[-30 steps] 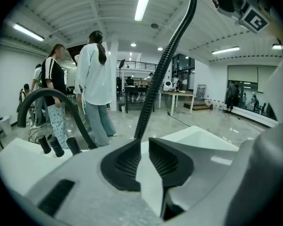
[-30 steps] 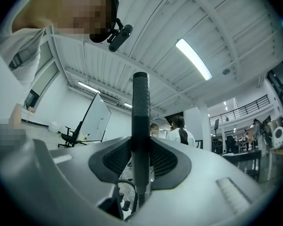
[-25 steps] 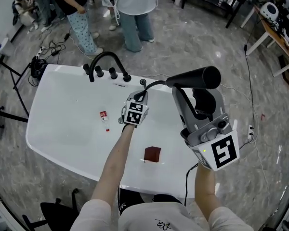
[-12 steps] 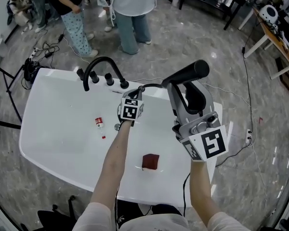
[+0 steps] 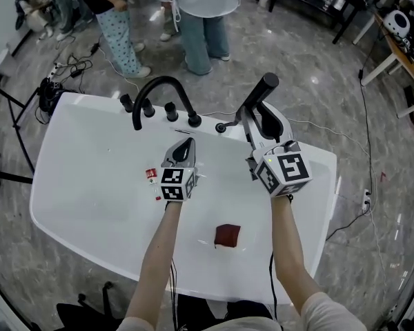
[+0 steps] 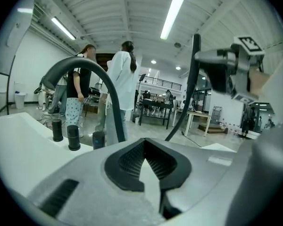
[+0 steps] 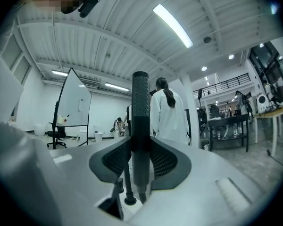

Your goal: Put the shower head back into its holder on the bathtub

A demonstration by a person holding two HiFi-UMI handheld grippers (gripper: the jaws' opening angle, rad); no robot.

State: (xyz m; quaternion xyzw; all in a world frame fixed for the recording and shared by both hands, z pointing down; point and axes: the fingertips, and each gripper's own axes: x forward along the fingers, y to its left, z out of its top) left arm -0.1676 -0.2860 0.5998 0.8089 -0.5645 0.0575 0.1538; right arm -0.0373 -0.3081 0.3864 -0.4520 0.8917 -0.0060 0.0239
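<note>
Shower head brought down to the rim, not yet seated

White bathtub [image 5: 76, 157] fills the head view, its black faucet [image 5: 159, 88] arching over the far rim. Within the last second the right gripper [image 5: 257, 124] has dropped from high over the tub to rim level. Its fingers are clamped on the handle of the shower head [image 5: 262, 95], which stands roughly upright, just beside a small black fitting [image 5: 221, 127] on the rim that looks to be the holder. The left gripper [image 5: 184, 147] has drawn back from that fitting over the basin, fingers pressed together on nothing. By my reading the approach is nearly done; lining up the handle's lower end and seating it remains
</note>
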